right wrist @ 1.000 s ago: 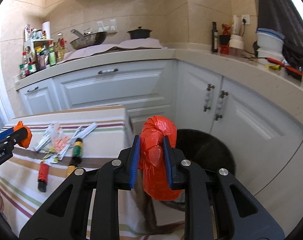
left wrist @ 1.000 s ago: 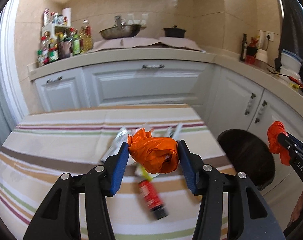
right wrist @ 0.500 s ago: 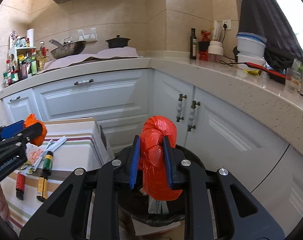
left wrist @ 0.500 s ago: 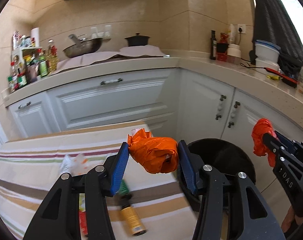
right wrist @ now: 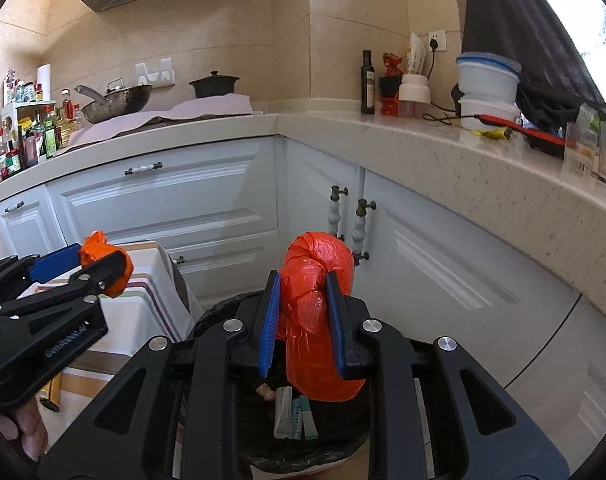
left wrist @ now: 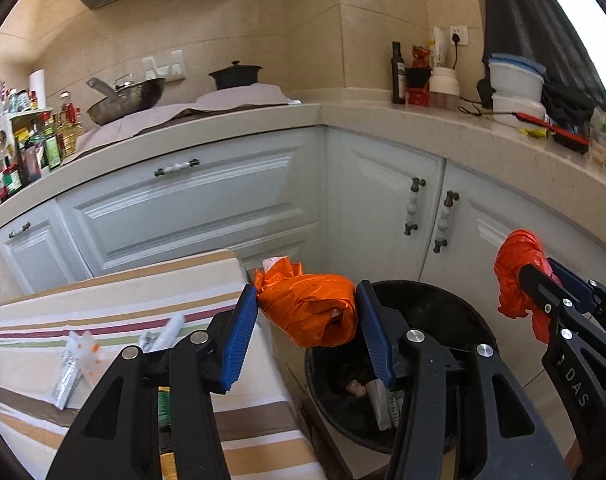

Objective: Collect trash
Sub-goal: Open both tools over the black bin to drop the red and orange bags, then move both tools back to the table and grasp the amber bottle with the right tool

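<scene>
My left gripper [left wrist: 307,320] is shut on a crumpled orange plastic bag [left wrist: 309,312], held past the table's right edge at the rim of the black trash bin [left wrist: 443,312]. My right gripper [right wrist: 303,316] is shut on a red plastic bag [right wrist: 317,320] that hangs right over the same bin [right wrist: 223,312]. Cartons and scraps lie inside the bin. In the left wrist view the right gripper [left wrist: 543,280] shows at the right with its red bag [left wrist: 515,276]. In the right wrist view the left gripper [right wrist: 91,260] shows at the left with its orange bag [right wrist: 107,264].
A table with a striped cloth [left wrist: 103,304] stands left of the bin, with wrappers [left wrist: 77,360] and a bottle [right wrist: 51,390] lying on it. White cabinets [left wrist: 383,208] and a stone counter [right wrist: 463,160] wrap the corner behind the bin. A hand [right wrist: 27,432] shows at the lower left.
Both grippers have swung right from over the table toward the bin, each keeping its bag. The bin now lies under the right gripper and beside the left one.
</scene>
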The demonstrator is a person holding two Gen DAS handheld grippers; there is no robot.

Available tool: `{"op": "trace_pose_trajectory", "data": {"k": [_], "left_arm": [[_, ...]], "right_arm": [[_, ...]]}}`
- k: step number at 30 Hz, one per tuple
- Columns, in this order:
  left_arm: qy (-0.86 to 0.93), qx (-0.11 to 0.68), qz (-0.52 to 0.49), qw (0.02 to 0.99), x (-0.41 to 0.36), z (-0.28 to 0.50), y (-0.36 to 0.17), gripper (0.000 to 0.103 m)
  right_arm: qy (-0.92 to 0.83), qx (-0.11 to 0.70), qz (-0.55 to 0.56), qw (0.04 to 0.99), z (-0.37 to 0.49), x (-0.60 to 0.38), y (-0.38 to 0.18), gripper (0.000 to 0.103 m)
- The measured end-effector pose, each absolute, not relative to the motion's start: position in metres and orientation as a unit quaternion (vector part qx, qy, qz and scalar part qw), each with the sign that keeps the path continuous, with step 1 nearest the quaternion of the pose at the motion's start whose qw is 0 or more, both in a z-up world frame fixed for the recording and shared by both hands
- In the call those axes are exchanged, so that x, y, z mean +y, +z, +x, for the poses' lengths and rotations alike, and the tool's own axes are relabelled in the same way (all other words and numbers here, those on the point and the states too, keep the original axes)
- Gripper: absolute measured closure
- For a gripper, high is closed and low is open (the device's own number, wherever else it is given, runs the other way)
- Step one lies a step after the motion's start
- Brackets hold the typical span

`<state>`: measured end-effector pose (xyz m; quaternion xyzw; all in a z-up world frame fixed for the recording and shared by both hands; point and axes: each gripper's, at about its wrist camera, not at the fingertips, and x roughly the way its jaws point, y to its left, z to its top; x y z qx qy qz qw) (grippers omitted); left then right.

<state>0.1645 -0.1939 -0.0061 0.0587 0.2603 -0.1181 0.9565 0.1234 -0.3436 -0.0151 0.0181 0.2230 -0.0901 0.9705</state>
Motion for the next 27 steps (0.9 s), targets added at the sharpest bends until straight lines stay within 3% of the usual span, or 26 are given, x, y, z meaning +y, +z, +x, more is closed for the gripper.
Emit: {"op": "trace_pose_trajectory", "data": {"k": [7, 10, 11, 14, 27], "left_arm": [[-0.119, 0.271, 0.078, 0.952, -0.217, 0.183, -0.023, 0.051], [-0.119, 0.276, 0.097, 0.949, -0.227, 0.193, -0.030, 0.039], [-0.116, 0.275, 0.100, 0.949, -0.229, 0.194, -0.032, 0.035], [-0.112, 0.273, 0.102, 0.950, -0.230, 0.197, -0.034, 0.032], [-0.105, 0.275, 0.089, 0.951, -0.201, 0.176, -0.022, 0.031]], "right_arm": [[-0.094, 0.237, 0.025, 0.967, 0.139, -0.355, -0.034, 0.081], [-0.098, 0.236, 0.033, 0.966, 0.146, -0.362, -0.040, 0.077], [-0.098, 0.238, 0.035, 0.966, 0.149, -0.365, -0.042, 0.069], [-0.106, 0.239, 0.036, 0.965, 0.151, -0.369, -0.046, 0.066], [-0.095, 0.246, 0.047, 0.963, 0.135, -0.354, -0.042, 0.065]]}}
